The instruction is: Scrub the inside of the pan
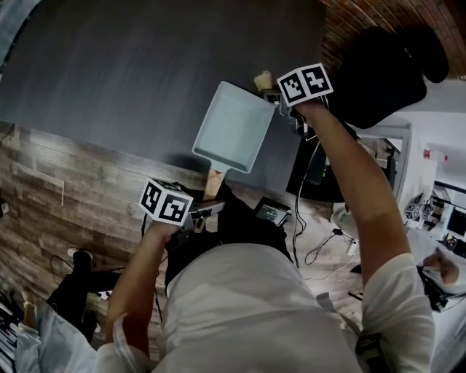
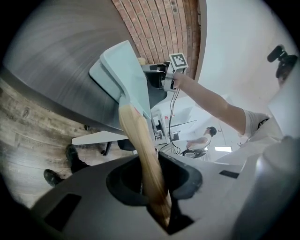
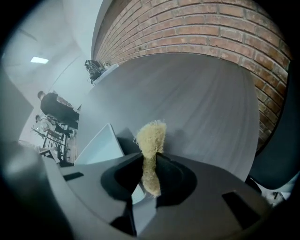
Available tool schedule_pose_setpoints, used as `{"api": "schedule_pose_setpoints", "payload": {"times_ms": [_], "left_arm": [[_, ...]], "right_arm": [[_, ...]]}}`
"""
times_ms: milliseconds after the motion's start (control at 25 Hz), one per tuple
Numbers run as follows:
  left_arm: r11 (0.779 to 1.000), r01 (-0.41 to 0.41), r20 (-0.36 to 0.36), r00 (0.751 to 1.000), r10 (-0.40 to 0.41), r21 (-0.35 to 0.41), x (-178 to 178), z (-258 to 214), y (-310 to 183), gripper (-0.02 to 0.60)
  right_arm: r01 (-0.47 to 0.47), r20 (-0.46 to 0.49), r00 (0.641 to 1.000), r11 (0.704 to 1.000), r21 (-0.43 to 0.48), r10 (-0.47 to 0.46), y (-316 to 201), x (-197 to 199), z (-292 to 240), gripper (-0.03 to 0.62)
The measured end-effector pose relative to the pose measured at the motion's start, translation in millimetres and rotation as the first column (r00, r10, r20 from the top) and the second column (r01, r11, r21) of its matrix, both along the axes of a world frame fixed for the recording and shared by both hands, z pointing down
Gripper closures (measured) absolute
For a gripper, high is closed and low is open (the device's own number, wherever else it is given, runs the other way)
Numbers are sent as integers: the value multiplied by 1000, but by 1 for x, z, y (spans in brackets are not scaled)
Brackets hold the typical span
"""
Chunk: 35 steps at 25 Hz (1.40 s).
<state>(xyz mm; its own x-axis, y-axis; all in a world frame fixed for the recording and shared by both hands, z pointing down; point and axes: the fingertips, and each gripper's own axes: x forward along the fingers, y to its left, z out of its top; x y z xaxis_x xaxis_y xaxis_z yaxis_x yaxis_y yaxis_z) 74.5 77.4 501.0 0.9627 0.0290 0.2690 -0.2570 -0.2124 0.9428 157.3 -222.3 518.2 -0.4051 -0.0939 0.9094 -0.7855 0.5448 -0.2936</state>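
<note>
A pale blue square pan hangs tilted over the dark grey table, its inside facing up. Its wooden handle points back toward me. My left gripper is shut on that handle; the left gripper view shows the handle running out between the jaws of the left gripper to the pan. My right gripper is shut on a tan fibrous scrubber just beyond the pan's far right edge. In the right gripper view the scrubber sticks out of the right gripper, with the pan beside it at the left.
A brick wall rises behind the table. A black chair stands to the right of my right arm. Wood floor with cables lies below. White desks with gear stand at the far right.
</note>
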Motion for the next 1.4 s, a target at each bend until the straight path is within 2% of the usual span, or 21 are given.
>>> {"api": "schedule_pose_setpoints", "payload": {"times_ms": [440,1040,1400], "left_arm": [[994,-91,48,995,89,58,-5,2,4,491],[985,-149,79,987,142,92,-2,1,4,488],[984,-156,84,985,148,91,-3,2,4,485]], "right_arm": [[-23,80,996,998,-65,28,-2,-31,-4,513],[15,127,992,998,-64,-7,-15,-72,-12,513],[43,149,988,998,-36,-38,-22,-97,-19,513]]}}
